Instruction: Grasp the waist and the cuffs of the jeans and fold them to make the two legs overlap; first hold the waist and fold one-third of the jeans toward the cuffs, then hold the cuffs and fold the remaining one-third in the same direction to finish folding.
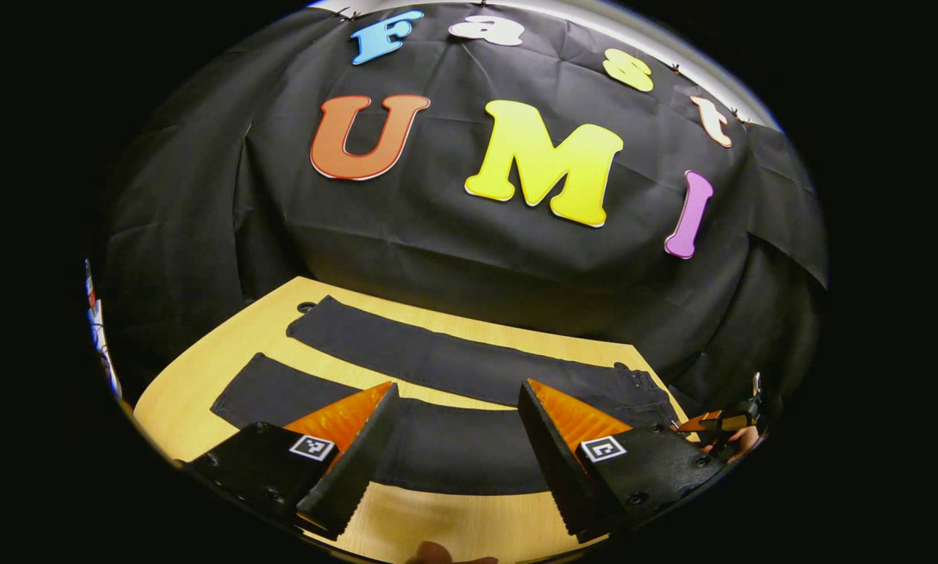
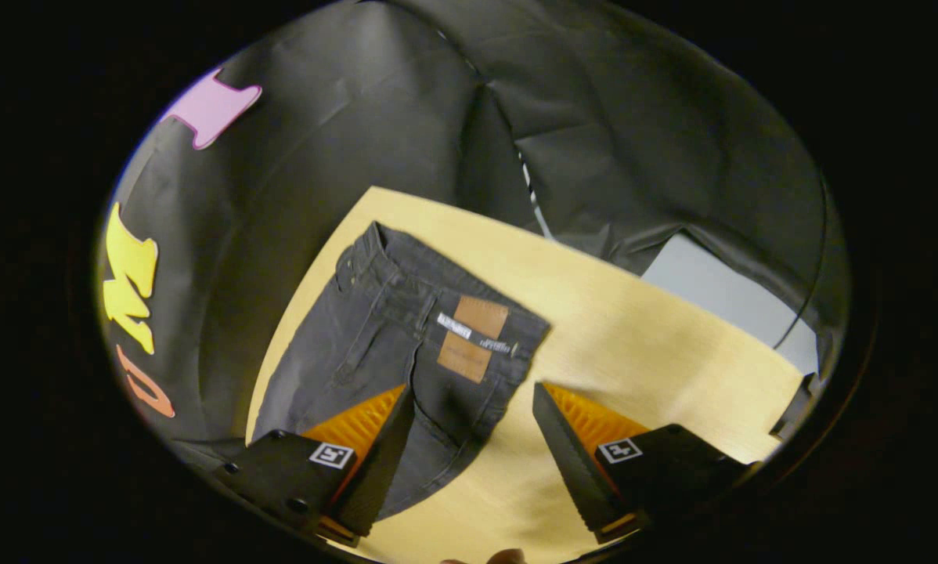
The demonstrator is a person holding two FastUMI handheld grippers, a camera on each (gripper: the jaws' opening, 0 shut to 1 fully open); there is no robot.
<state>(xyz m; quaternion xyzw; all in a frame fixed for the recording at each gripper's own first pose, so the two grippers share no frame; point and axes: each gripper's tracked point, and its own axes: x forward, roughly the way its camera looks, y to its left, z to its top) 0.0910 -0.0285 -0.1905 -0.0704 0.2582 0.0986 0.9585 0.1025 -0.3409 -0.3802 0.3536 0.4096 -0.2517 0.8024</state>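
Note:
Dark jeans (image 1: 453, 368) lie flat on the wooden table (image 1: 242, 337), their two legs spread apart with the cuffs toward the left in the left gripper view. My left gripper (image 1: 457, 427) hovers open above the nearer leg, nothing between its fingers. In the right gripper view the jeans' waist (image 2: 438, 313) shows a brown leather patch (image 2: 473, 338). My right gripper (image 2: 473, 435) is open above the waist's near corner and holds nothing. The right gripper (image 1: 719, 427) also appears at the far right of the left gripper view, beside the waist.
The black cloth wall (image 1: 477, 258) stands close behind the table's far edge. In the right gripper view bare tabletop (image 2: 657, 352) extends to the right of the waist, and a pale grey floor patch (image 2: 719, 301) lies beyond the table edge.

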